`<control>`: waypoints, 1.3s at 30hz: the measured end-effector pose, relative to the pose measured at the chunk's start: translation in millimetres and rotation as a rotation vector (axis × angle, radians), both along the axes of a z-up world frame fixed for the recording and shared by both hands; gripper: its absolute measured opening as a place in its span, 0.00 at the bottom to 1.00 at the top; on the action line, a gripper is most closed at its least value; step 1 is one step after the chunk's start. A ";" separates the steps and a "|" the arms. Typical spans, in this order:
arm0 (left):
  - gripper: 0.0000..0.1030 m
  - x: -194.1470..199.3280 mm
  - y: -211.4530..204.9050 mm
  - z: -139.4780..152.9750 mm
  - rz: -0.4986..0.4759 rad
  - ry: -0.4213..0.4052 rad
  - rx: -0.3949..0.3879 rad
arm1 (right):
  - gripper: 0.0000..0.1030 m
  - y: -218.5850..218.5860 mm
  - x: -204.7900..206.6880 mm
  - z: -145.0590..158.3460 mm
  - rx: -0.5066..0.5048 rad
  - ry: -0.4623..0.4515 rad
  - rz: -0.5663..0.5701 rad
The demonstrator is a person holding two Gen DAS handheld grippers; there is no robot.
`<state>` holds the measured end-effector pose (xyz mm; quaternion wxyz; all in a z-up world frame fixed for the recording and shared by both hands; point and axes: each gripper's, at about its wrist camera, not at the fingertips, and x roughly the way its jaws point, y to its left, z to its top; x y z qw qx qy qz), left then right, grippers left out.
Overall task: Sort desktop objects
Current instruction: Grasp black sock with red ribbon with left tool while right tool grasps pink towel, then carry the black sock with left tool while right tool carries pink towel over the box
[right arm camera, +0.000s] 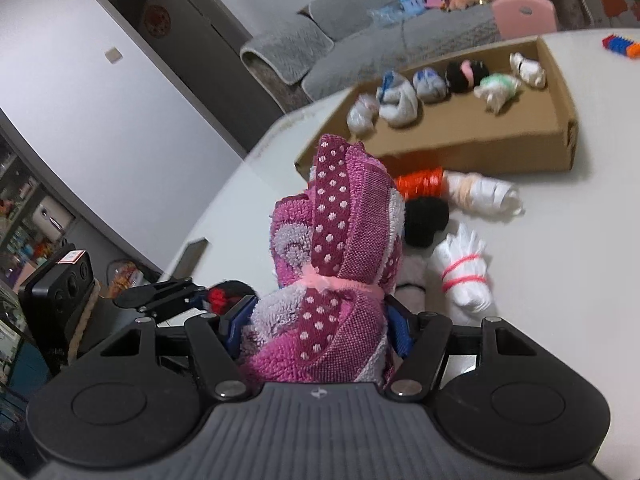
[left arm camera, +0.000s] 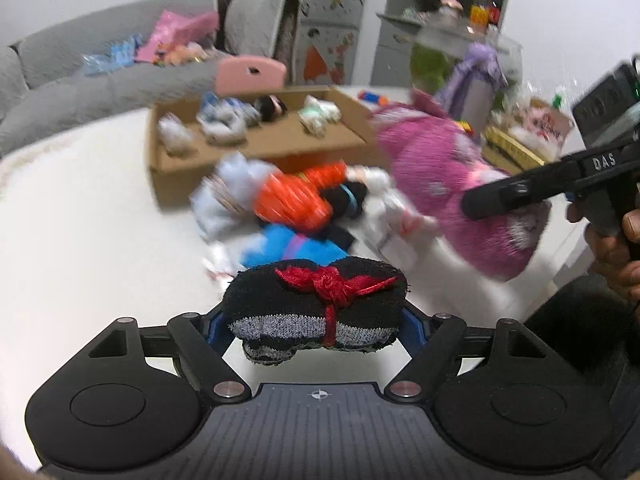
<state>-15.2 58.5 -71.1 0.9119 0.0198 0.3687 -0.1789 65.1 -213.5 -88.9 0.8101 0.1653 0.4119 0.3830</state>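
Above table [right arm camera: 560,280], both tools [left arm camera: 316,316] [right arm camera: 320,320] laden.

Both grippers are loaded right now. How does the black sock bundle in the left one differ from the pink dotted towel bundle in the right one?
The black sock bundle with grey cuffs is small and lies flat across the left gripper; the pink dotted towel bundle is much bulkier and stands up above the right gripper. The sock's tie is a red ribbon; the towel's is a pale pink band. Both are tied fabric bundles clamped between fingers.
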 end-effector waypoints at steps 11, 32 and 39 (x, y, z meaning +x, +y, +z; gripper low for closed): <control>0.80 41.2 61.0 63.1 0.119 -0.082 0.073 | 0.61 -66.1 34.4 53.3 0.004 -0.101 -0.124; 0.80 184.2 30.2 83.8 0.067 -0.065 0.110 | 0.61 0.8 134.9 79.7 0.056 -0.147 -0.029; 0.80 215.9 18.3 52.0 0.049 -0.017 0.118 | 0.61 38.4 163.1 56.4 0.036 -0.106 0.033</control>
